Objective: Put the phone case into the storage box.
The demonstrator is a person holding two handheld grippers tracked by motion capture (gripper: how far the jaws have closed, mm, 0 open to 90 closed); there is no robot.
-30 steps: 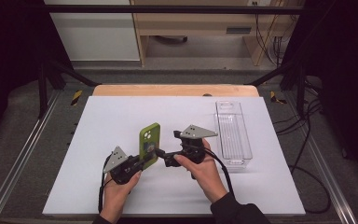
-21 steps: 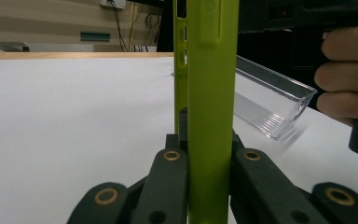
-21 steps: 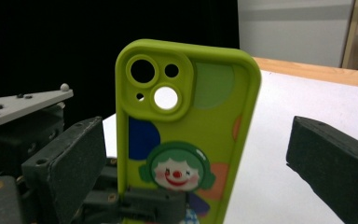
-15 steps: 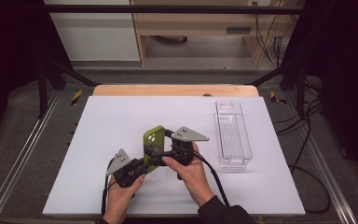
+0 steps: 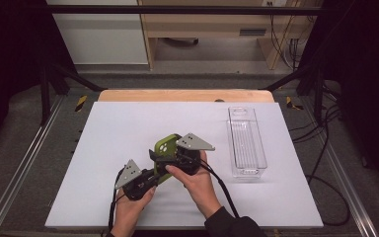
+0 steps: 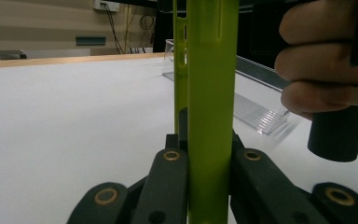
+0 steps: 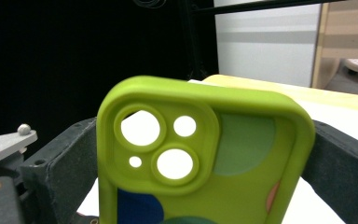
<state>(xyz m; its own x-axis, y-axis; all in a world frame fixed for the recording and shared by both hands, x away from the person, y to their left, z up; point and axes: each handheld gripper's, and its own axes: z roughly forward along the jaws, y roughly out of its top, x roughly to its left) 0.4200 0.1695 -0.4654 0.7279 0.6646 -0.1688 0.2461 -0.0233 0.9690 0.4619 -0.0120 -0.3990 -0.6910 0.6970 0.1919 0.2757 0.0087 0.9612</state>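
A lime-green phone case [image 5: 164,148] stands tilted above the white table [image 5: 128,123], held between both grippers. My left gripper [image 5: 154,174] is shut on its lower end; in the left gripper view the case [image 6: 212,93] rises edge-on between the jaws of that gripper [image 6: 209,158]. My right gripper [image 5: 160,159] reaches in from the right. In the right gripper view the case's back [image 7: 205,163], with its camera cut-outs, faces me. The right gripper [image 7: 205,140] has a black jaw against each long edge of the case.
A clear, long plastic tray [image 5: 246,143] lies on the table to the right, also seen as the tray [image 6: 256,109] behind the case. The person's right hand [image 6: 326,60] wraps its gripper's handle. A wooden strip [image 5: 185,95] borders the far edge.
The right gripper has moved left, from beside the case to around it. The left gripper and the case shifted slightly and the case tilted more.
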